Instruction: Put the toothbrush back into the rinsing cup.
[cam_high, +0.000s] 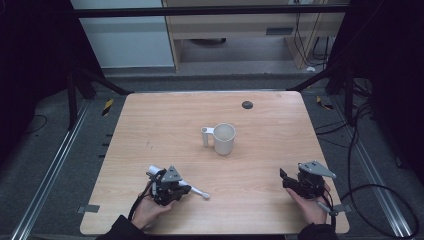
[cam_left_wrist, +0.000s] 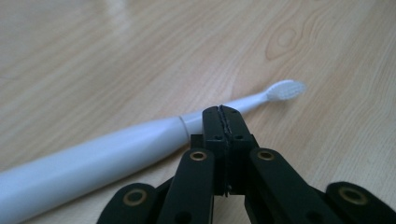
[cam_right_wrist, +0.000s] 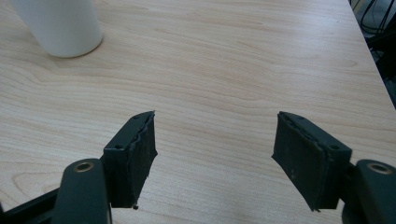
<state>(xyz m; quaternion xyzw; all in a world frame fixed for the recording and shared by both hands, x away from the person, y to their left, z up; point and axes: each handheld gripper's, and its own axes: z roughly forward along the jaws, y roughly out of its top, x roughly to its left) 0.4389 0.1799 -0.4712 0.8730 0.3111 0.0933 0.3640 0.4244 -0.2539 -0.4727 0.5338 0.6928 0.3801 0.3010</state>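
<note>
A white electric toothbrush (cam_high: 195, 190) lies flat on the wooden table (cam_high: 165, 125) near its front left, bristle head pointing right. My left gripper (cam_high: 184, 189) sits right over its handle. In the left gripper view the jaws are pressed shut with nothing between them (cam_left_wrist: 225, 113), and the toothbrush (cam_left_wrist: 116, 149) runs across just beyond their tips, its bristles (cam_left_wrist: 286, 89) at the right. A white mug (cam_high: 224, 138) stands upright at the table's middle, handle to the left. My right gripper (cam_high: 285, 179) rests at the front right, open and holding nothing (cam_right_wrist: 215, 135), with the mug (cam_right_wrist: 60, 25) far off to its upper left.
A small dark round mark (cam_high: 247, 105) sits near the table's far edge. Black frame struts (cam_high: 100, 80) flank the table's back corners. Cables (cam_high: 380, 200) lie on the floor to the right. Bare wood (cam_right_wrist: 243, 56) stretches between the right gripper and the mug.
</note>
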